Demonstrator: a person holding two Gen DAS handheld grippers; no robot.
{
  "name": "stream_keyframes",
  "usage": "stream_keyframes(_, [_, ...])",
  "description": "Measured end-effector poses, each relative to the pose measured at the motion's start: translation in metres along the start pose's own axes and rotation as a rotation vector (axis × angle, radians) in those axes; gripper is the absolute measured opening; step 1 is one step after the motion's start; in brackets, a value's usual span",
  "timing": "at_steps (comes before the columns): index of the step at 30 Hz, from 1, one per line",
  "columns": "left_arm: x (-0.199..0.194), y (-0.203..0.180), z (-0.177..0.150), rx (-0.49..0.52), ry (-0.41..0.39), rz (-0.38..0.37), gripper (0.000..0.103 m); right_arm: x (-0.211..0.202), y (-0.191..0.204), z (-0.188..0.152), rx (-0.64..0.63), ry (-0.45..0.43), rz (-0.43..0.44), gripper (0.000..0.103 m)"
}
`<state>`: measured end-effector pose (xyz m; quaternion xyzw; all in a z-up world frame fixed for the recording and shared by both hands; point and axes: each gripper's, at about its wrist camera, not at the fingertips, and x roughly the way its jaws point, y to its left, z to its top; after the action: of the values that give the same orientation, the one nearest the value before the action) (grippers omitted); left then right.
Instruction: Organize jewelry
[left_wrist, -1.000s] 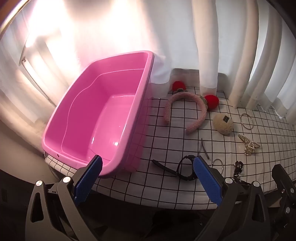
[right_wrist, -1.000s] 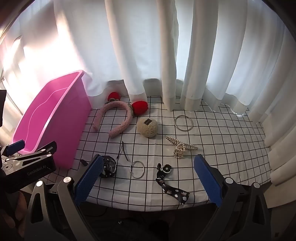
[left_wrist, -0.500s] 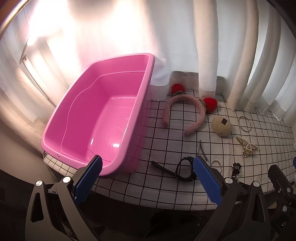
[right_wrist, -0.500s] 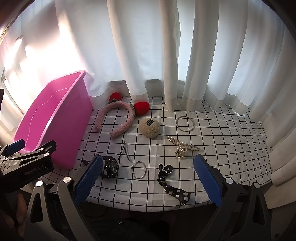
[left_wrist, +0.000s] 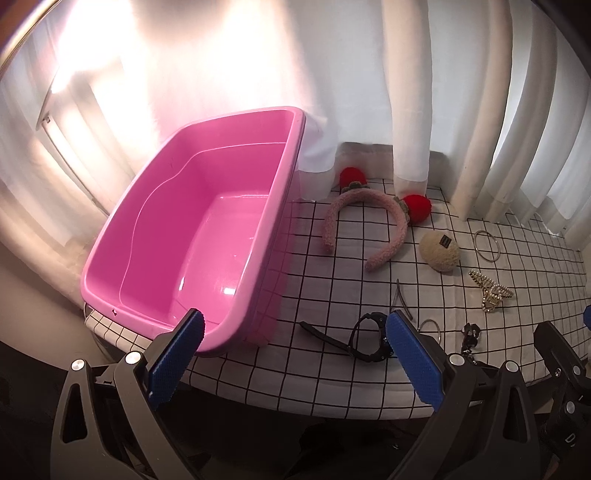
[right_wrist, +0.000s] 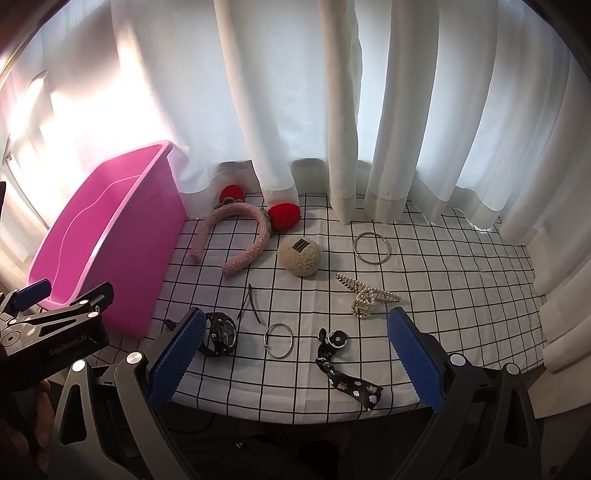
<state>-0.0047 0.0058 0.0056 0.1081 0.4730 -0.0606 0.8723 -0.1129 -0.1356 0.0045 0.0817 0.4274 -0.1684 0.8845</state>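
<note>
An empty pink tub (left_wrist: 192, 236) (right_wrist: 110, 236) stands at the table's left. To its right lie a pink headband with red pompoms (right_wrist: 236, 236) (left_wrist: 369, 225), a beige fuzzy clip (right_wrist: 299, 254), a large silver bangle (right_wrist: 371, 247), a pearl claw clip (right_wrist: 365, 295), a black hairpin (right_wrist: 249, 306), a black watch (right_wrist: 219, 334) (left_wrist: 369, 341), a small silver ring (right_wrist: 279, 339) and a black ribbon tie (right_wrist: 343, 369). My left gripper (left_wrist: 295, 354) hangs open before the table's front edge, near the tub. My right gripper (right_wrist: 295, 350) is open over the front edge, holding nothing.
White curtains (right_wrist: 332, 110) hang behind the checked tablecloth (right_wrist: 443, 295) and brush its back edge. The left gripper's body (right_wrist: 55, 328), with a hand under it, shows at the right wrist view's left side.
Both grippers have drawn back slightly from the table, so the tub and jewelry sit a little lower in both views. Nothing was picked up or moved.
</note>
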Motion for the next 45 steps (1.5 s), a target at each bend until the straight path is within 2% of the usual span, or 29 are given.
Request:
stream_keyframes(36, [0.0033, 0.0009, -0.0003, -0.001, -0.001, 0.006, 0.097, 0.0032, 0.0013, -0.001, 0.004, 0.0, 0.012, 0.094])
stream_keyframes(45, [0.0062, -0.0022, -0.0002, 0.024, 0.036, -0.047, 0.097, 0.0048, 0.002, -0.0008, 0.0, 0.002, 0.016, 0.094])
